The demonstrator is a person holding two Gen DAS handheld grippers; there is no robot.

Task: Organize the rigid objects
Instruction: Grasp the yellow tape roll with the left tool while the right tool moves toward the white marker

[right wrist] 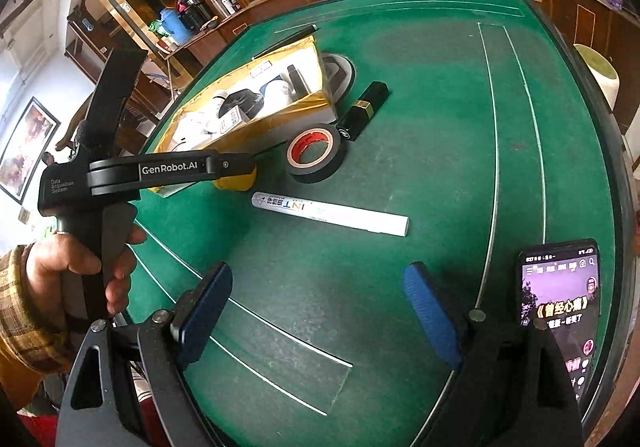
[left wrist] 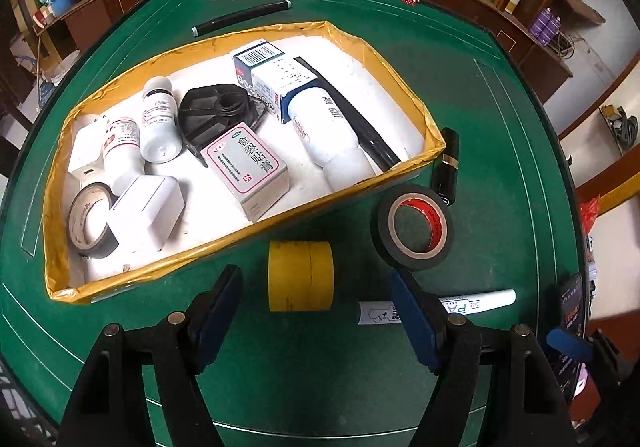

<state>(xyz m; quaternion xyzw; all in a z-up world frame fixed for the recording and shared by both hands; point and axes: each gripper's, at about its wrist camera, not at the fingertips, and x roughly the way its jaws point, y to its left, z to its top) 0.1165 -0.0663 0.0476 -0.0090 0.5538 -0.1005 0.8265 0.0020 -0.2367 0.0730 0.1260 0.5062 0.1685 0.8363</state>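
A yellow tape roll [left wrist: 301, 275] stands on edge on the green table, just ahead of my open, empty left gripper [left wrist: 316, 299]. A black tape roll with a red core [left wrist: 412, 227] lies to its right, next to a black lipstick tube [left wrist: 446, 167]. A white marker pen [left wrist: 476, 303] lies behind my right fingertip. The gold-rimmed box [left wrist: 240, 235] holds bottles, cartons, tape and a black part. In the right wrist view my right gripper [right wrist: 318, 307] is open and empty, short of the marker [right wrist: 330, 213]; the black tape [right wrist: 314, 153] and lipstick [right wrist: 364, 109] lie beyond.
A black pen [left wrist: 240, 18] lies beyond the box. A lit phone [right wrist: 560, 311] lies at the table's right edge. A round grey disc [right wrist: 338, 75] sits behind the box. Wooden shelves and a cabinet surround the table.
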